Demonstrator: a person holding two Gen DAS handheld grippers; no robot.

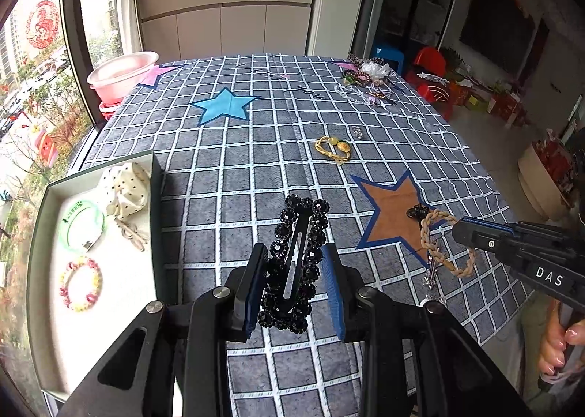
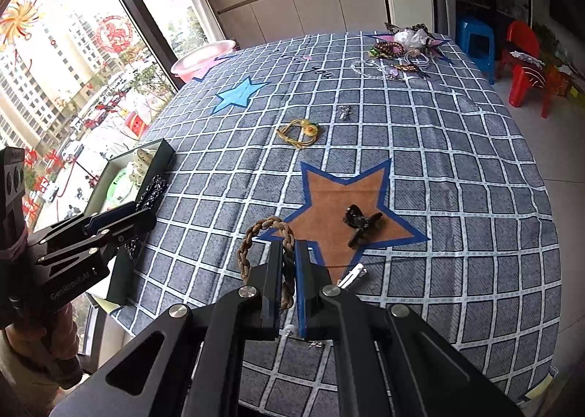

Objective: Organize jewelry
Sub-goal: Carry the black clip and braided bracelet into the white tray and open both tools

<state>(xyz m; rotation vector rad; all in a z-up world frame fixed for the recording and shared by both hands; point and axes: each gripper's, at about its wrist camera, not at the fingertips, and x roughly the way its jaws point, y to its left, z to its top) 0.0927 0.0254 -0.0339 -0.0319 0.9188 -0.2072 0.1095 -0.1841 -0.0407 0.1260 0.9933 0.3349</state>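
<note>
Two tongs are loaded at this moment: the left tongs (image 1: 295, 281) are clenched on a black beaded hair clip (image 1: 295, 263), held above the worktop (image 1: 234, 175) just right of the open box (image 1: 157, 197), and the right tongs (image 2: 289, 278) are clamped on a braided rope bracelet (image 2: 263, 252), held low over the near edge of the brown star (image 2: 329, 205) printed on the cloth. The step in hand appears to be transfer of each piece to the box. Carry the hair clip left over the box wall, lower it onto bare lining, and only then relax the grip; the clip is long and rigid, so keep it level to prevent one end from catching the rim. Inside the box lie a green bangle (image 1: 82, 225), a pink and yellow bead bracelet (image 1: 80, 285) and a dotted cloth pouch (image 1: 126, 190); choose a spot that does not cover them. The bracelet is limp and may swing, so move it slowly. Still on the worktop are a black bow clip (image 2: 360, 223) on the star, a silver clip (image 2: 353, 276) near the right tongs, a yellow cord ornament (image 1: 333, 148) and a heap of mixed jewelry (image 1: 367, 80) at the far corner. A pink basin (image 1: 120, 73) stands beyond the far left edge.
</note>
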